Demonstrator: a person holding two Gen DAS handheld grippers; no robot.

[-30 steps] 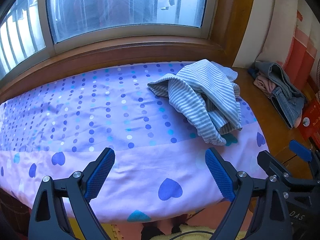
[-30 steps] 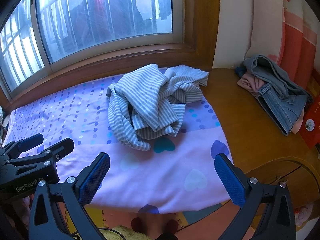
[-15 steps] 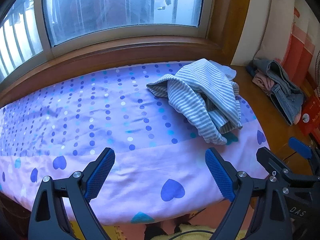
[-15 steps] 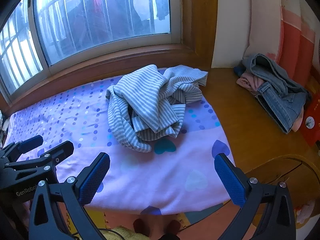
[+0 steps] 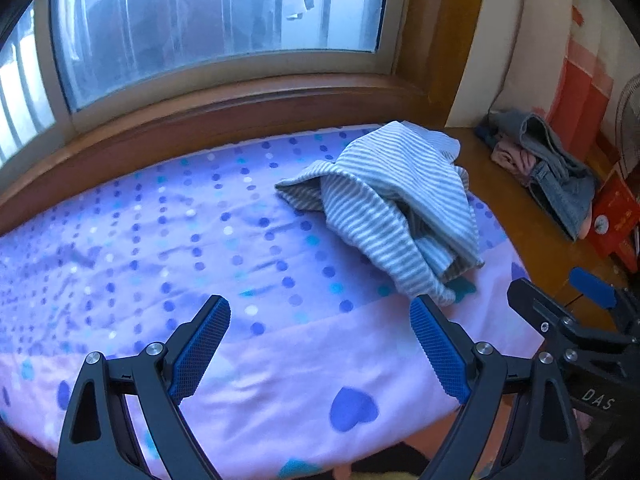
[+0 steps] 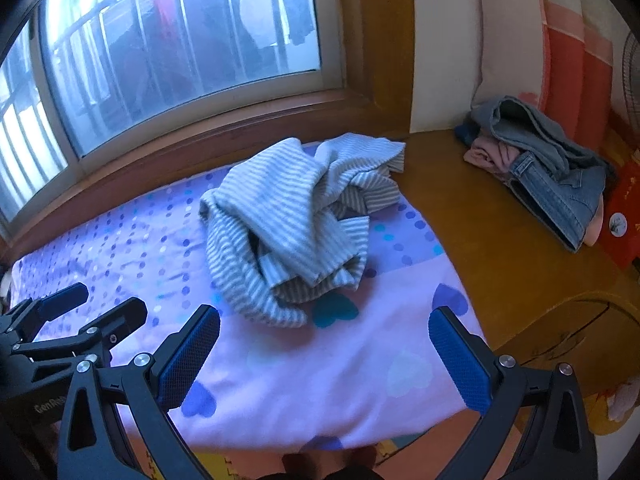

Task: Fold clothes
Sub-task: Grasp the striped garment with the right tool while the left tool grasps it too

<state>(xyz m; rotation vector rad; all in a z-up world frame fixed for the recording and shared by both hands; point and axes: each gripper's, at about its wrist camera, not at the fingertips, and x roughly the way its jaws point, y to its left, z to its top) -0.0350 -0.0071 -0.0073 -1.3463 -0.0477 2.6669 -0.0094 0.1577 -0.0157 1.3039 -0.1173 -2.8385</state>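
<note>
The grey-and-white striped knit garment (image 6: 292, 224) lies in a crumpled heap on the lilac bed sheet with blue dots and hearts (image 5: 168, 240), toward the right end of the sheet and close to the wooden window sill (image 5: 224, 108). It is bunched, with folds rolled over each other, so no sleeve or hem can be told apart with certainty. Most of the sheet to its left is bare, and this flat area probably serves as the place to spread the garment for folding.

The left gripper (image 5: 320, 344) hovers above the near edge of the sheet with its two blue ribbed pads wide apart and nothing between them. The right gripper (image 6: 324, 356) is held the same way, spread and empty, and it points more directly at the heap. Both are apart from the cloth; it seems that the folding is not yet begun and the first grasp is being prepared.

On the bare wooden platform (image 6: 480, 216) to the right of the sheet, a small pile of other clothes (image 6: 552, 172), blue denim with something pink under it, rests against the wall. It probably waits for its turn, or is already finished; the views do not tell which. No basket, box or other container for clothes is visible.
</note>
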